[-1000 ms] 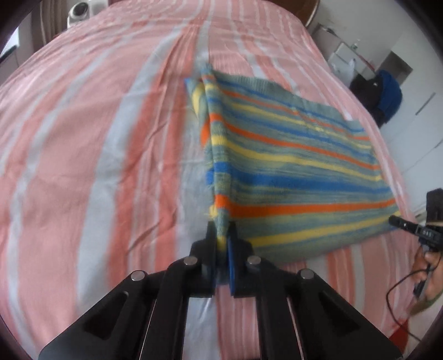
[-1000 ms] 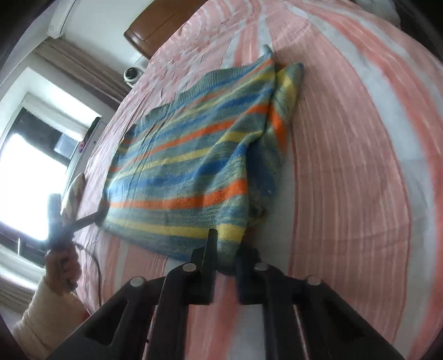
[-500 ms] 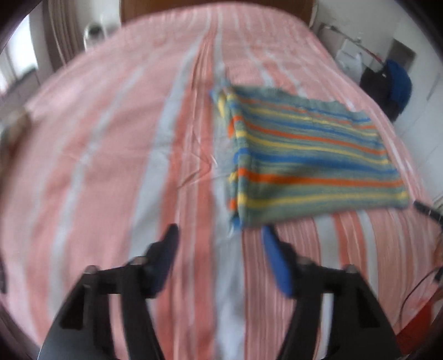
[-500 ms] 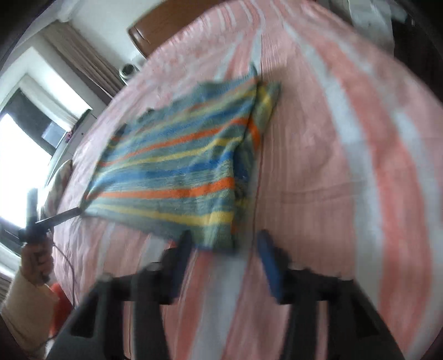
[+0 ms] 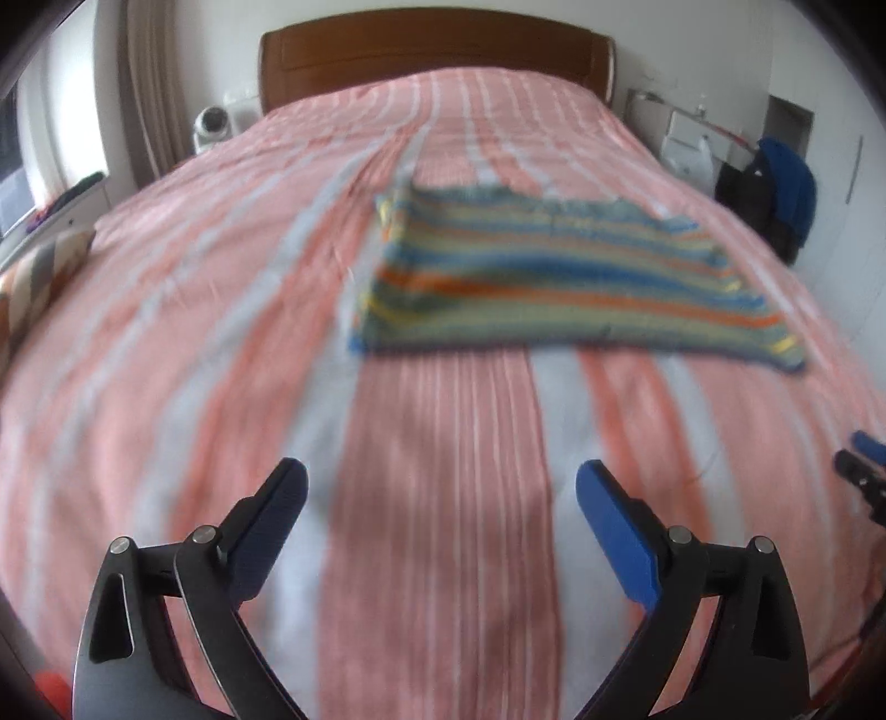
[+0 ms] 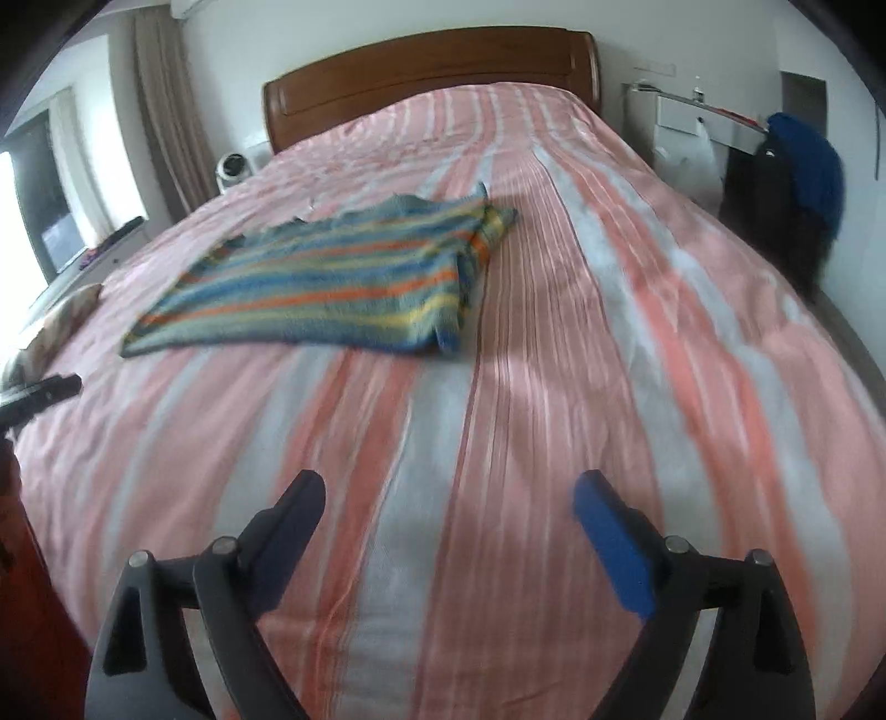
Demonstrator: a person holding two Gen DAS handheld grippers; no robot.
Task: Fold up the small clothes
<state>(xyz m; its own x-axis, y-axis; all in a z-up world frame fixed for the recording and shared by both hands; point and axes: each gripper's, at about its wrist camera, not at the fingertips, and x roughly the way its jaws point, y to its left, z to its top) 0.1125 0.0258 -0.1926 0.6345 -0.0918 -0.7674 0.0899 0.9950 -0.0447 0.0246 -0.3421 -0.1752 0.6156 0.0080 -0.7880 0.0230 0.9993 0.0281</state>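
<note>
At the far left, a patterned cushion (image 5: 39, 282) sits off the bed's edge, with a beige curtain (image 5: 147, 94) and a small white round device (image 5: 212, 124) behind it near the brown wooden headboard (image 5: 437, 50). The pink, salmon and white striped bedsheet (image 5: 443, 443) covers the whole mattress, and on its middle lies the knitted garment with blue, orange, yellow and grey-green stripes (image 5: 554, 277), folded into a flat, roughly rectangular pad. In the right wrist view the same garment (image 6: 326, 282) shows its doubled layers stacked along the right-hand side, where the fold edge looks thick and slightly rumpled, with one small point of cloth sticking up at the far corner. The left gripper (image 5: 441, 487) hangs above bare sheet just short of the garment's near edge, its fingers spread wide and holding nothing. The right gripper (image 6: 448, 495) is likewise spread wide and empty, over the sheet and well apart from the garment, which lies ahead and to its left. Bare sheet surrounds the garment on every side. At the right stand white furniture (image 5: 686, 141) and dark blue and black clothing (image 5: 786, 194) beside the bed.
</note>
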